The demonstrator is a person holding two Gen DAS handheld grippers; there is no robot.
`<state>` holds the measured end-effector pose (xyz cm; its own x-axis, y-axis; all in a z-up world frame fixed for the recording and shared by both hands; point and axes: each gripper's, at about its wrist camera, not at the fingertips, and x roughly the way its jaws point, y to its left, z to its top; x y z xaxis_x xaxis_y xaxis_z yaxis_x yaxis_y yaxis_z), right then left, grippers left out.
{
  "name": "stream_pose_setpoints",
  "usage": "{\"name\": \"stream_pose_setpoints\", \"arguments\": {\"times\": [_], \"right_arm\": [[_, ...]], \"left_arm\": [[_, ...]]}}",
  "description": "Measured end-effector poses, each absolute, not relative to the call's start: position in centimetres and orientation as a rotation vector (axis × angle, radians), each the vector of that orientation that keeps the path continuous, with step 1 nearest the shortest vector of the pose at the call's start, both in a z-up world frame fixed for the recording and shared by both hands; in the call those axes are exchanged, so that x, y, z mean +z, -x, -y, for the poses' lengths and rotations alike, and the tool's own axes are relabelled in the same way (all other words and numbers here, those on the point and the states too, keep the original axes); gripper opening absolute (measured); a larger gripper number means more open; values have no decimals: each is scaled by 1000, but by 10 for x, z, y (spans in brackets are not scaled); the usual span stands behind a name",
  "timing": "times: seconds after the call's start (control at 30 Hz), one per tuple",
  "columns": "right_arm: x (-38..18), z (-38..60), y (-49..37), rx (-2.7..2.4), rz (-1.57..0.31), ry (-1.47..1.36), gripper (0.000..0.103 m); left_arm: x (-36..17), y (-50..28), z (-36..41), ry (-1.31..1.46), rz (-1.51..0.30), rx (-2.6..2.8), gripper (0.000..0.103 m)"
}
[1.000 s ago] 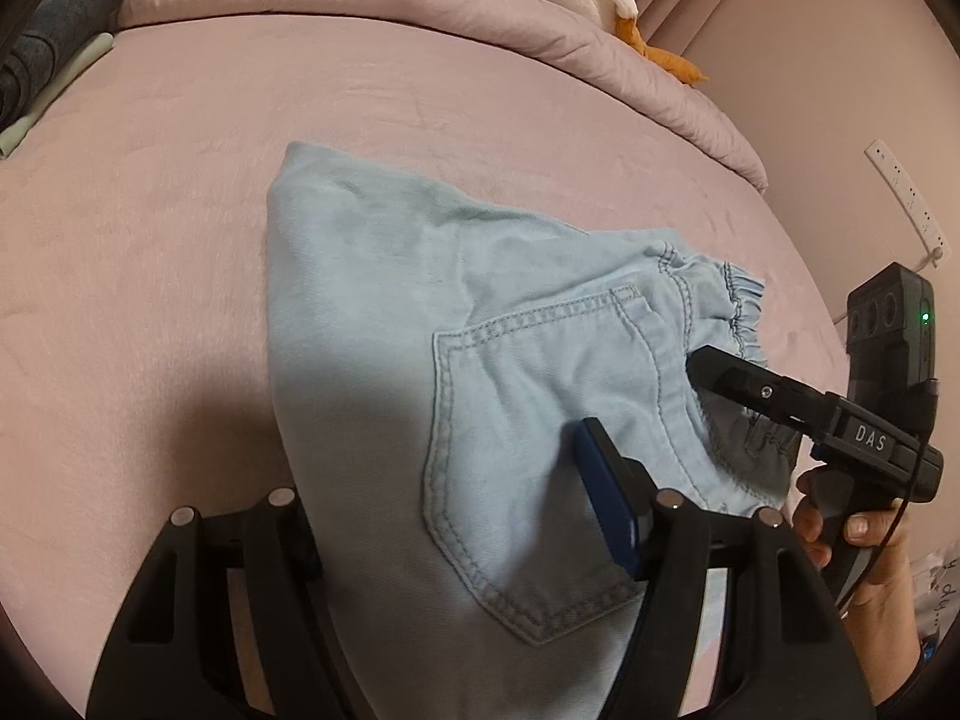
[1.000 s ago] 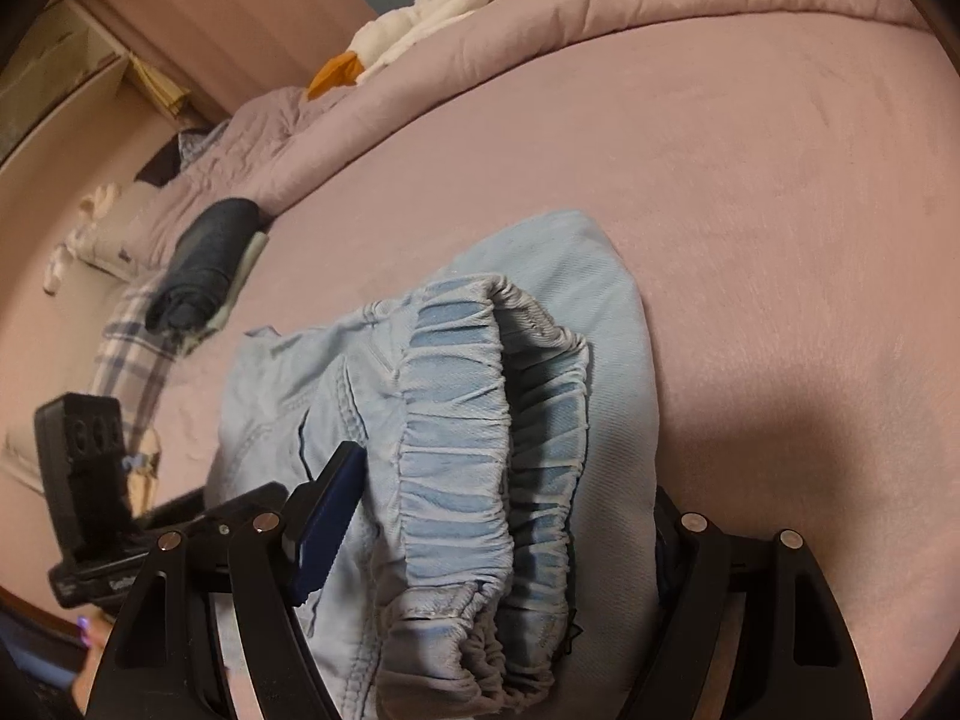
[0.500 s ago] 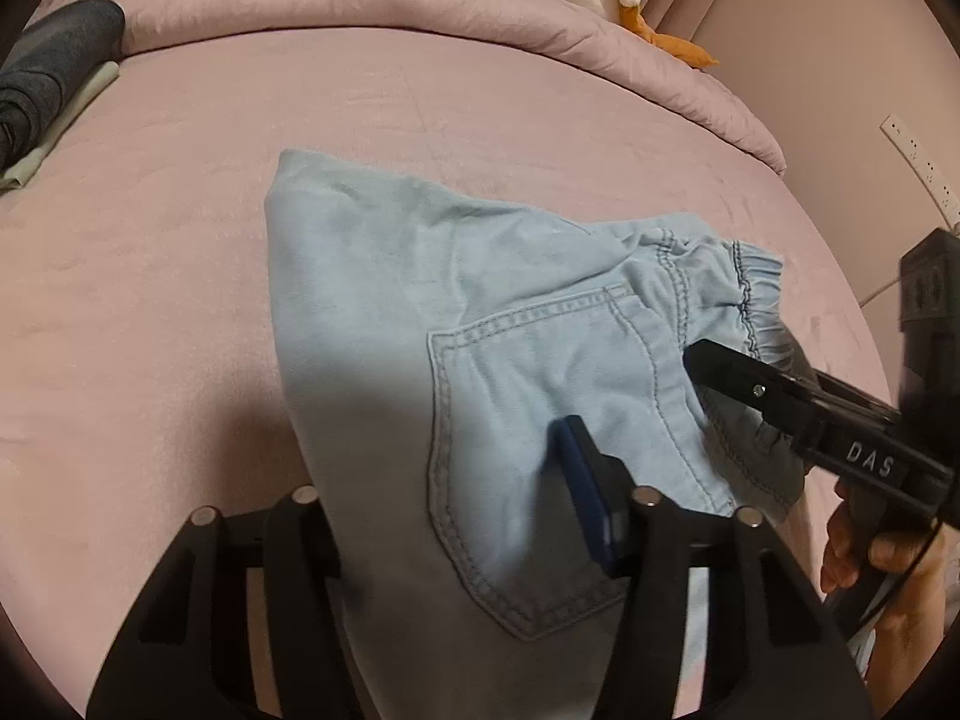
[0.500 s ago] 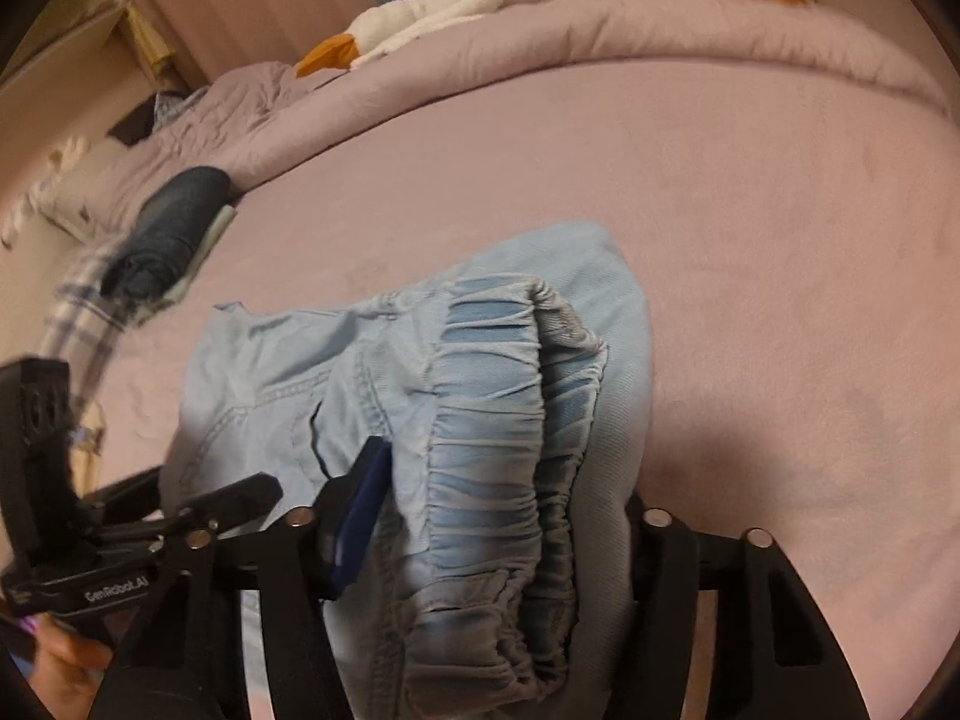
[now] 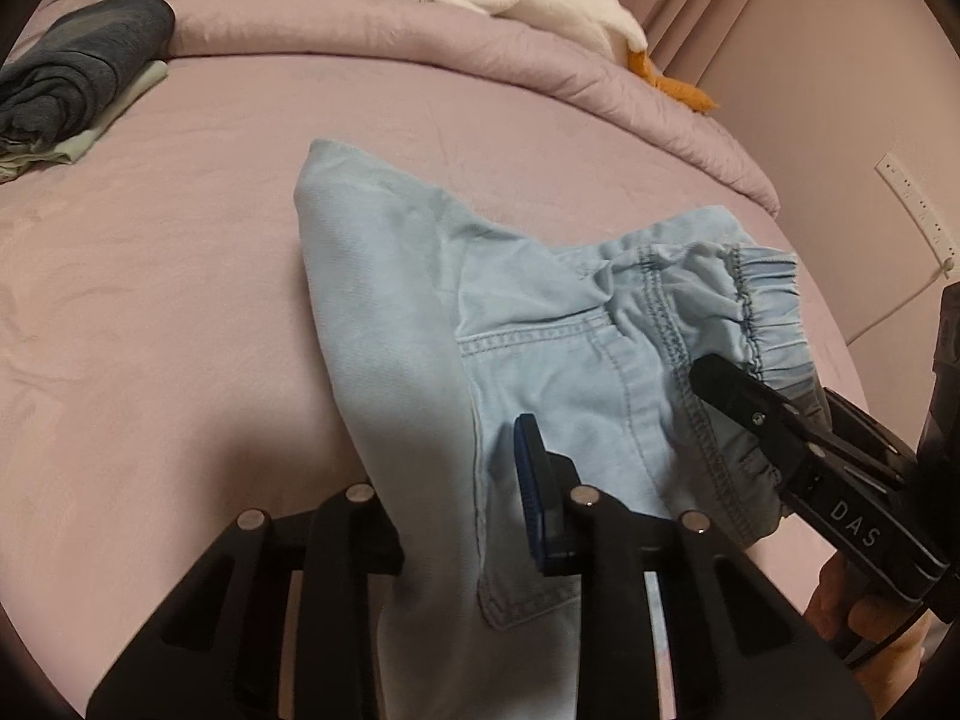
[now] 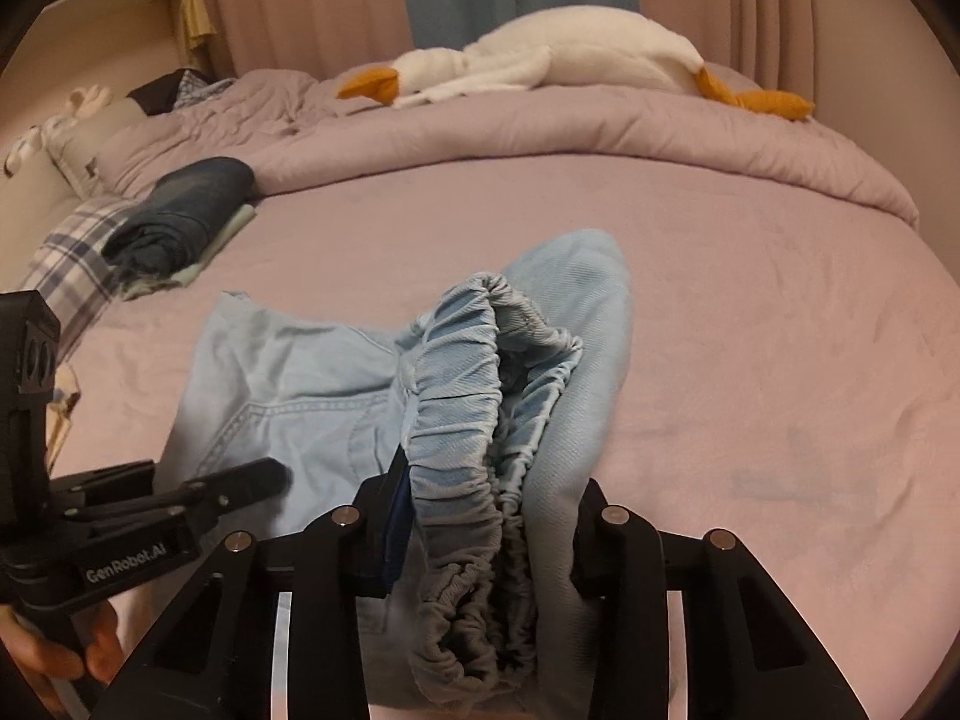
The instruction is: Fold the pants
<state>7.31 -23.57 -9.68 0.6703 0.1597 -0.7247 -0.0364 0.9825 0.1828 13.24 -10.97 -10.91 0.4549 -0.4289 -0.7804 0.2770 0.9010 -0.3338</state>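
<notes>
Light blue denim pants (image 5: 540,324) lie folded on the pink bed (image 5: 180,330), back pocket up, elastic waistband (image 5: 774,306) at the right. My left gripper (image 5: 456,516) is shut on the pants' near folded edge. My right gripper (image 6: 486,534) is shut on the bunched waistband (image 6: 462,420) and holds it raised off the bed. The right gripper also shows in the left wrist view (image 5: 780,420), at the waistband. The left gripper shows in the right wrist view (image 6: 198,492), at the pocket side.
A rolled dark garment (image 5: 78,72) on a pale green cloth lies at the bed's far left. A white goose plush (image 6: 540,60) lies on the bunched pink duvet (image 6: 600,126) at the back. A wall and power strip (image 5: 912,210) stand at the right.
Both grippers have risen and tilted up, lifting the pants' near side and waistband off the bed. The waistband now stands more bunched and upright between the right fingers.
</notes>
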Motion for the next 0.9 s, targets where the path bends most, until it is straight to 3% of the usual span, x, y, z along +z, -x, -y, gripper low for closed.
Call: {"name": "stream_pose_setpoints", "arguments": {"times": [0.9], "right_arm": [[-54, 120, -50, 306, -716, -25, 39]], "left_arm": [[-68, -70, 0, 222, -848, -286, 25]]}}
